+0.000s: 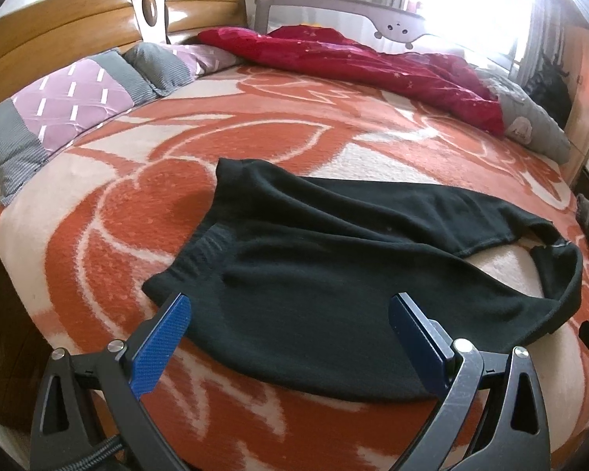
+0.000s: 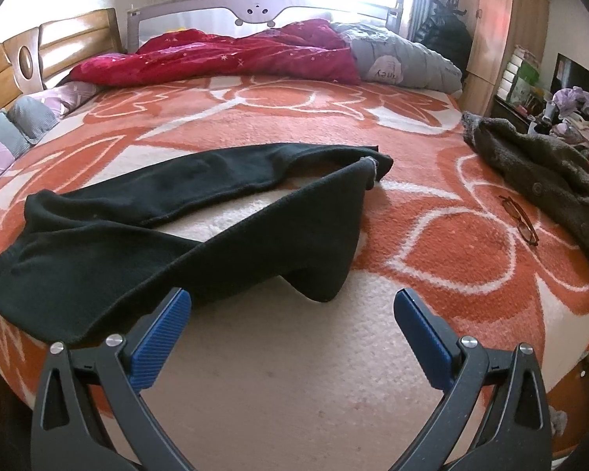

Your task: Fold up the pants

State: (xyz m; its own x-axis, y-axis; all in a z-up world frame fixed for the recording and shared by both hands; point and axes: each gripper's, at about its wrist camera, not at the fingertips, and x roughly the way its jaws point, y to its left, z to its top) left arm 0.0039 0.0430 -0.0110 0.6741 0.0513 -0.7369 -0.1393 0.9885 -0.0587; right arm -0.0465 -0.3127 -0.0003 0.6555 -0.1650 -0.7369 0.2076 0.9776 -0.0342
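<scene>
Black pants (image 1: 333, 259) lie spread on the orange and cream bed blanket (image 1: 117, 235), waistband to the left, both legs running right. In the right wrist view the pants (image 2: 137, 235) show the two legs apart, the near leg's end folded back on itself. My left gripper (image 1: 290, 306) hovers open over the seat part near the waistband, nothing between its blue pads. My right gripper (image 2: 292, 302) is open over bare blanket (image 2: 294, 373), just in front of the near leg's folded end; its left pad (image 2: 165, 333) lies close to the cloth's edge.
A red quilt (image 2: 231, 55) and a grey duvet (image 2: 404, 62) are piled at the far side. Pillows (image 1: 66, 98) line the wooden headboard (image 1: 98, 15). A brown fleece garment (image 2: 549, 180) and a pair of glasses (image 2: 520, 219) lie on the right. A wardrobe (image 2: 502, 19) stands beyond.
</scene>
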